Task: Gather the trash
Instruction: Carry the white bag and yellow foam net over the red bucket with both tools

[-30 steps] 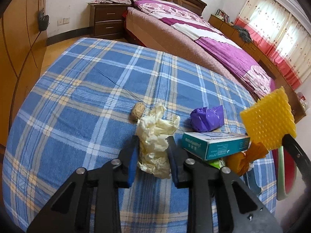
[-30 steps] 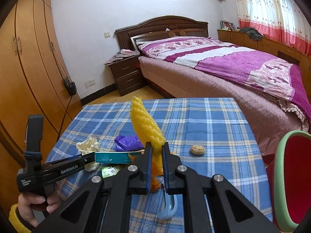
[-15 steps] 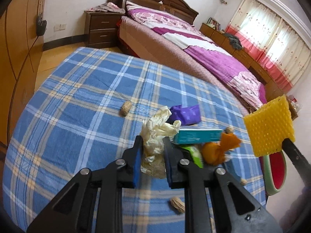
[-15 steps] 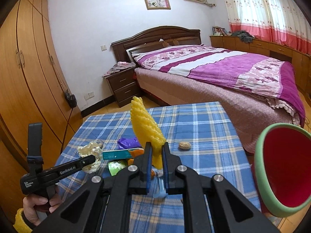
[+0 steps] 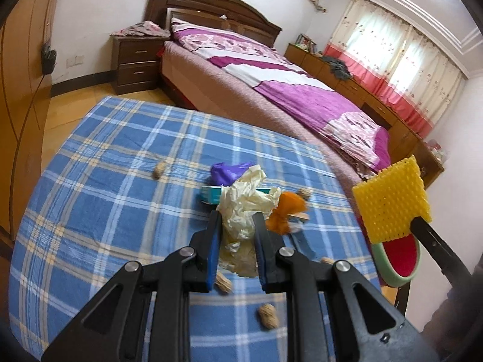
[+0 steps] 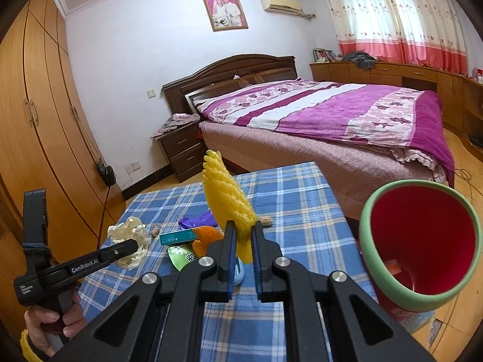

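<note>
Left tongs (image 5: 237,235) clamped on a crumpled cream wrapper (image 5: 244,208), lifted clear above the checked blue surface (image 5: 90,205); closing motion of those tongs just completed with the wrapper between the pads. Same wrapper (image 6: 129,241) seen from the right wrist view at the tip of the left tongs (image 6: 137,246), gripped by a hand (image 6: 51,328) at the lower left. Right tongs (image 6: 241,241) pressed tight on a yellow foam net (image 6: 229,202), standing upright out of them; same net (image 5: 392,199) at the right edge of the left wrist view. On the surface below: a purple bag (image 5: 229,173), a teal box (image 5: 211,194) just in front of it, an orange wrapper (image 5: 286,211) beside the box, a green packet (image 6: 181,255) near the box. Peanut shells scattered about: one (image 5: 159,169) apart to the left, one (image 5: 305,193) behind the orange wrapper, two more (image 5: 268,316) close under the left tongs. Red bin with a green rim (image 6: 422,241) off the right edge of the surface, tilted mouth toward the camera, something small lying inside. Behind: a bed (image 6: 332,111) with purple covers, a nightstand (image 6: 181,147), a wardrobe (image 6: 36,120) along the left wall.
</note>
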`<state>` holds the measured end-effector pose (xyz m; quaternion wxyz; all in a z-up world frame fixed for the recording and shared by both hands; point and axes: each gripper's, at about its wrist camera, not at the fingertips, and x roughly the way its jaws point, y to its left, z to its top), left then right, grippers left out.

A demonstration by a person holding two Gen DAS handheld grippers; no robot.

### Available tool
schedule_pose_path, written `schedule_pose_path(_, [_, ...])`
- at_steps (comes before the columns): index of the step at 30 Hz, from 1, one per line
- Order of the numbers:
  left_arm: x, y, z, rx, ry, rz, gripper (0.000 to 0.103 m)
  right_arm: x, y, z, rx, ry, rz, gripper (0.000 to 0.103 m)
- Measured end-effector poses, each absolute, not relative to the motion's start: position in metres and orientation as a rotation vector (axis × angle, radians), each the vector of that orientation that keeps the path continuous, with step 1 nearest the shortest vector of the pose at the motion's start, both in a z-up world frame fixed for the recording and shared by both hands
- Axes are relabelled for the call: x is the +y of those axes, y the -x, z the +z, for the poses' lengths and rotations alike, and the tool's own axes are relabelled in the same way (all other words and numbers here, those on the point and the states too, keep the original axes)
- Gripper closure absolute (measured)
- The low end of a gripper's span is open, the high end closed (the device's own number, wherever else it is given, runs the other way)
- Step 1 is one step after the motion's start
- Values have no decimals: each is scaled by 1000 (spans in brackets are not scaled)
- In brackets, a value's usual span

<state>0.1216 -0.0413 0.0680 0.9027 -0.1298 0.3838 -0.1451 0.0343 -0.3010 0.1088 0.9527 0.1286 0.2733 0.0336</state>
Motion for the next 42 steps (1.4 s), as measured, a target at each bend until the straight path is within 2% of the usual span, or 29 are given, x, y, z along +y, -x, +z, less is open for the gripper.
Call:
schedule_pose_path(21, [-99,-76,93,794,224,-450,83,-355,28,117,485,-341,-30,92])
schedule_pose_path(42, [-177,-68,105,794,114,-581,83,-419,64,112,432,-425,-159,92])
